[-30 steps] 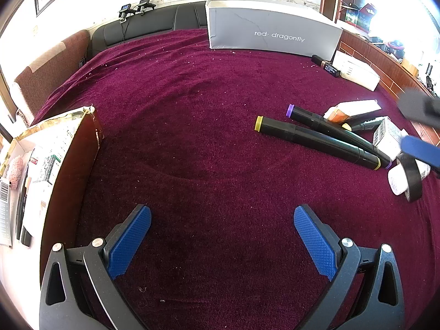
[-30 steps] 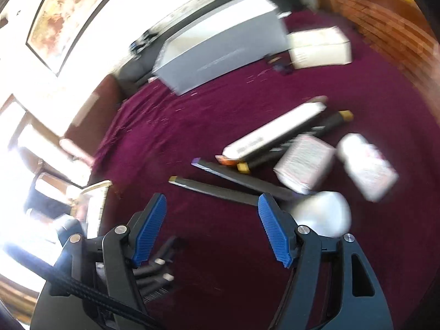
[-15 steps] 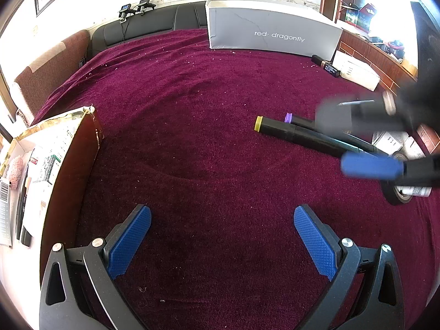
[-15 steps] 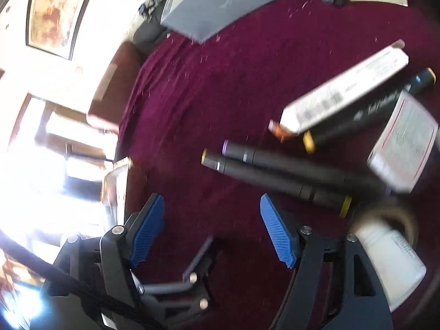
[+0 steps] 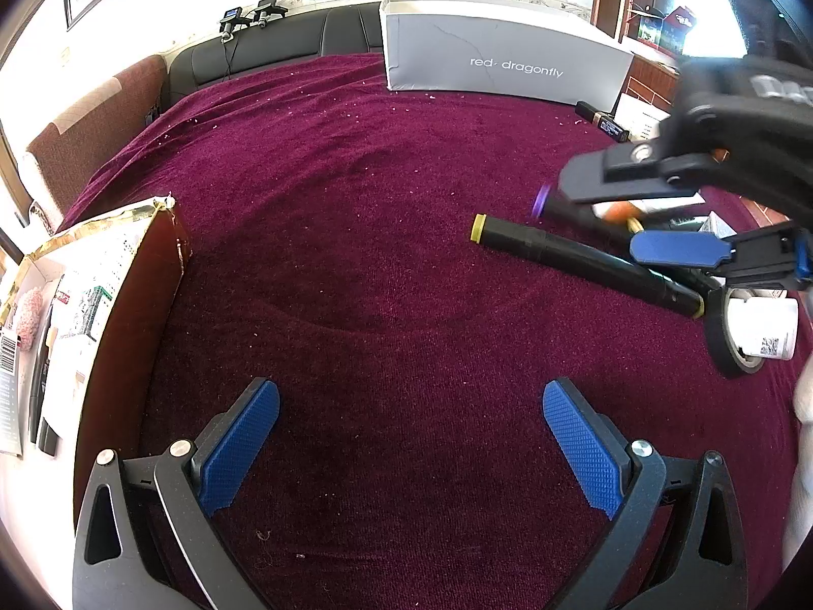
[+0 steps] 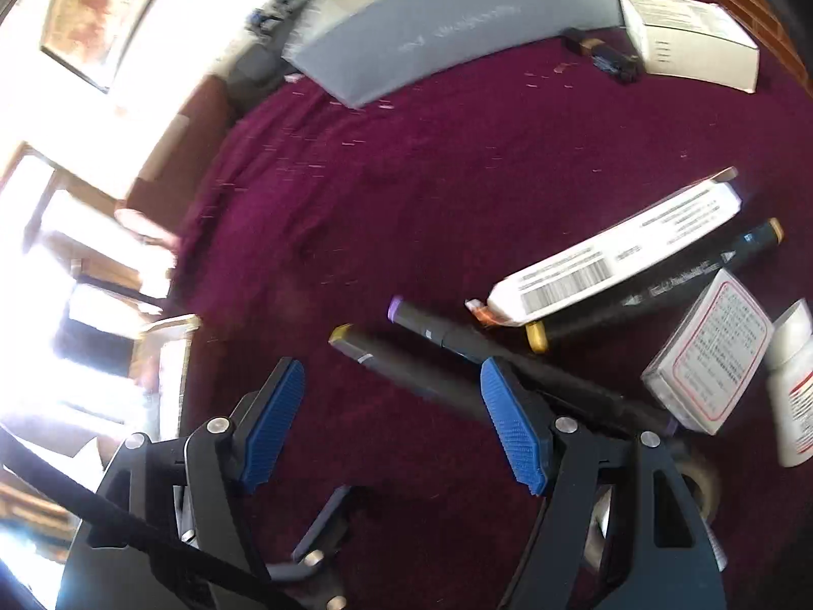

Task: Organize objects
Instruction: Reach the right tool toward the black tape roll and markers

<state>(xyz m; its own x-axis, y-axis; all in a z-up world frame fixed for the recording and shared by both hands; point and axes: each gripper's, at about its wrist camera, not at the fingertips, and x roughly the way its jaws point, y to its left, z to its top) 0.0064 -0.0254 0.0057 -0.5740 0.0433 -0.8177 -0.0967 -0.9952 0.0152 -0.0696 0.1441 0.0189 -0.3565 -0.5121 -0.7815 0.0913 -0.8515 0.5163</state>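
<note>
Now the right gripper (image 6: pixel 391 422) has swung in over the cluster of markers, where a second ago it hung farther back and higher. Its jaws stand wide, holding nothing, and the yellow-capped marker (image 6: pixel 401 368) lies partly between them: its capped end pokes out ahead of the jaws, and its barrel runs under the right-hand pad (image 6: pixel 510 429). The purple-capped marker (image 6: pixel 457 338) lies just beyond that same pad, nearly parallel with the first and very close to it (whether the two touch I cannot tell).

From the left wrist view the right gripper (image 5: pixel 630 213) appears blurred at the far right, ahead of the left gripper's (image 5: pixel 406 447) jaws, with one blue pad (image 5: pixel 676 249) low over the yellow-capped marker (image 5: pixel 584 259). The left gripper has not shifted; its jaws are wide and hold nothing above bare maroon cloth (image 5: pixel 381 254). The open cardboard box (image 5: pixel 101 279) sits to the left of those jaws, with items already in it.

My reading is that a pick of the yellow-capped marker is about to begin, likely bound for that box. The purple-capped one lies so close that closing could catch or roll it. A roll of tape (image 5: pixel 726 345) and a white bottle (image 5: pixel 762 328) rest behind the markers, untouched.
</note>
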